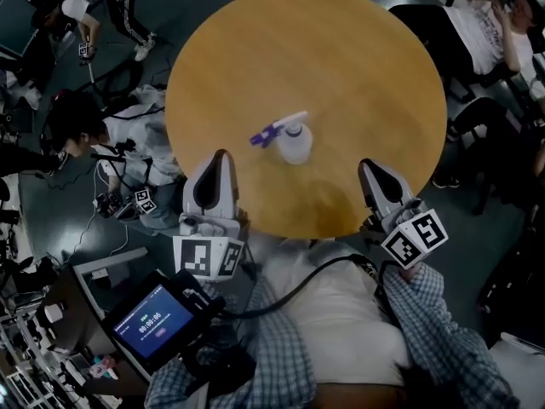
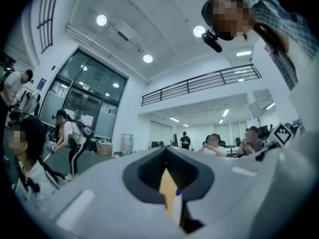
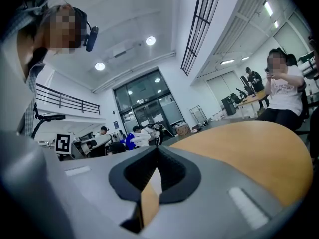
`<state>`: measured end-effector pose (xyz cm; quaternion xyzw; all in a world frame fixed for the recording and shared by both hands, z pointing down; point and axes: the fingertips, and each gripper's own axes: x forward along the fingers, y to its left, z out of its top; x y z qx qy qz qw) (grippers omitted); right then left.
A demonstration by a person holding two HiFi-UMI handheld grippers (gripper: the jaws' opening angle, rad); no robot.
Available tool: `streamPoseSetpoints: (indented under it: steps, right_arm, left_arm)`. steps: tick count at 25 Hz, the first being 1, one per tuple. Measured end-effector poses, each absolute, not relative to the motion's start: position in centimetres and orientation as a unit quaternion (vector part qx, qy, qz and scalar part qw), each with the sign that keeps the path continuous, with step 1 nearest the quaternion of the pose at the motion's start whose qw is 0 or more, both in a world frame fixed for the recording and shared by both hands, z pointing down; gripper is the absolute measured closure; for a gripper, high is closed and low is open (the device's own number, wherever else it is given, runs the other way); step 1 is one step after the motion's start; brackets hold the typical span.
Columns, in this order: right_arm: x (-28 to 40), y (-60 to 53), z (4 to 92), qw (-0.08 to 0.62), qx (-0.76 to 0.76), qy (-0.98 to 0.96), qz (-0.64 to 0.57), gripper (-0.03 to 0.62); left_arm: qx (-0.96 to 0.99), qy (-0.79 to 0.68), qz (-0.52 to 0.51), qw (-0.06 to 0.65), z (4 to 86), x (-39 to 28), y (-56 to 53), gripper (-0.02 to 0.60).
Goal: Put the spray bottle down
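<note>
The spray bottle (image 1: 292, 140) stands on the round wooden table (image 1: 341, 66), its purple trigger pointing to my left, and nothing is touching it. My left gripper (image 1: 222, 157) is over the table's near edge, near the bottle but apart from it, jaws clenched together on nothing. My right gripper (image 1: 367, 167) is further off on the other side, also pressed closed and empty.

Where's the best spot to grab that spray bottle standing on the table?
Probably the round clear body of the spray bottle, below its head. It stands upright with the purple trigger part sticking out to the head view's left, so coming level from the right gripper side avoids it.
</note>
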<state>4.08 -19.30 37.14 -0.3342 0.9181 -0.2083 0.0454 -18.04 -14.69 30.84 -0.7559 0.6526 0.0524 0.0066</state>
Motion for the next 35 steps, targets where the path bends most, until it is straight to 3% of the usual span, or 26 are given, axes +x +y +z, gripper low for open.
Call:
streamPoseSetpoints:
  steps: [4,9,35]
  right_arm:
    - [3.6,-19.9,36.9,0.052,-0.327,0.922,-0.200,0.588]
    - [2.9,-20.4,35.5,0.066,-0.320,0.928,-0.181,0.588]
    - [2.0,-19.8,35.1,0.066,-0.317,0.929,-0.177,0.588]
  left_arm:
    - [-0.786,0.614,0.076,-0.011,30.0,-13.8,-15.3,0.579]
    - [-0.828,0.560,0.020,0.005,31.8,-9.2,-15.6,0.579]
    - [-0.828,0.557,0.048,-0.041,32.4,-8.3,-16.5,0.578]
